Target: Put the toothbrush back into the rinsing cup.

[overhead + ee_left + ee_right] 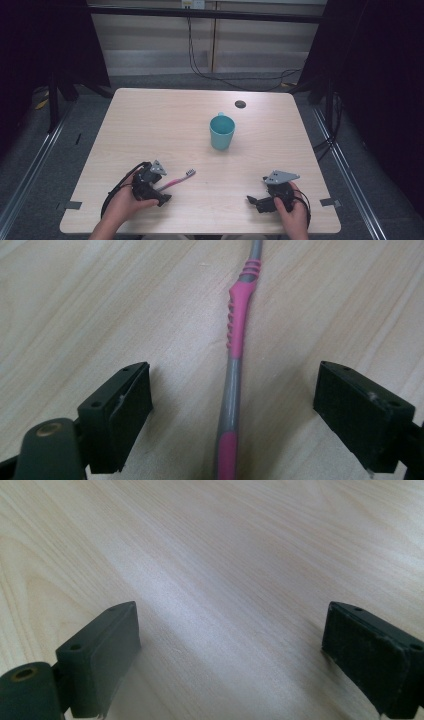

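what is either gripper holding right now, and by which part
Nothing is held. The left gripper has its jaws open astride the handle of the pink and grey plastic toothbrush, pads clear of it. The right gripper is open over bare wood.

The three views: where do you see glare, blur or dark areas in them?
High view: evenly lit table, surroundings nearly black, faint shadow beside the cup. Left gripper view: toothbrush fairly sharp, the near black jaws slightly soft. Right gripper view: a pale sheen runs diagonally across the wood; the far grain looks blurred.

High view looks down over table (150,115), both tool views skim its wood closely
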The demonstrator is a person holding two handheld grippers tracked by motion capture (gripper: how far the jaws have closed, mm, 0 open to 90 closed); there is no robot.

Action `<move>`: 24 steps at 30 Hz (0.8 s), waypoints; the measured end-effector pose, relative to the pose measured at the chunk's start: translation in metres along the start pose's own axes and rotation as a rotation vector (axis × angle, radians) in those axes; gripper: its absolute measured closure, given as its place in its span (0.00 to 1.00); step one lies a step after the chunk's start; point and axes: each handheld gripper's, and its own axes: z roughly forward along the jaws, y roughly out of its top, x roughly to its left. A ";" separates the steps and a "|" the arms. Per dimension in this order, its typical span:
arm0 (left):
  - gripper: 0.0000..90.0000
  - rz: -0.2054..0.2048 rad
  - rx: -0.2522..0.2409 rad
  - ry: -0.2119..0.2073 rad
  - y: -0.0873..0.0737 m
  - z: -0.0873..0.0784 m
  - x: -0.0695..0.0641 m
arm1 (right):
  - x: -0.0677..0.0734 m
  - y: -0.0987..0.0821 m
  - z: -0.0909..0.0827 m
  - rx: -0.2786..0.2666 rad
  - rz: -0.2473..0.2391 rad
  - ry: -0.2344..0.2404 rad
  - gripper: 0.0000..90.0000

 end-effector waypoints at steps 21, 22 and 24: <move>0.23 0.043 0.113 -0.015 0.032 -0.004 0.002 | 0.000 0.000 0.000 0.000 0.000 0.002 0.09; 0.23 0.039 0.116 -0.013 0.032 -0.003 0.002 | 0.000 0.000 0.000 0.000 0.000 0.002 0.09; 0.23 0.042 0.127 -0.017 0.035 -0.002 0.003 | 0.000 0.000 0.000 0.000 0.000 0.002 0.09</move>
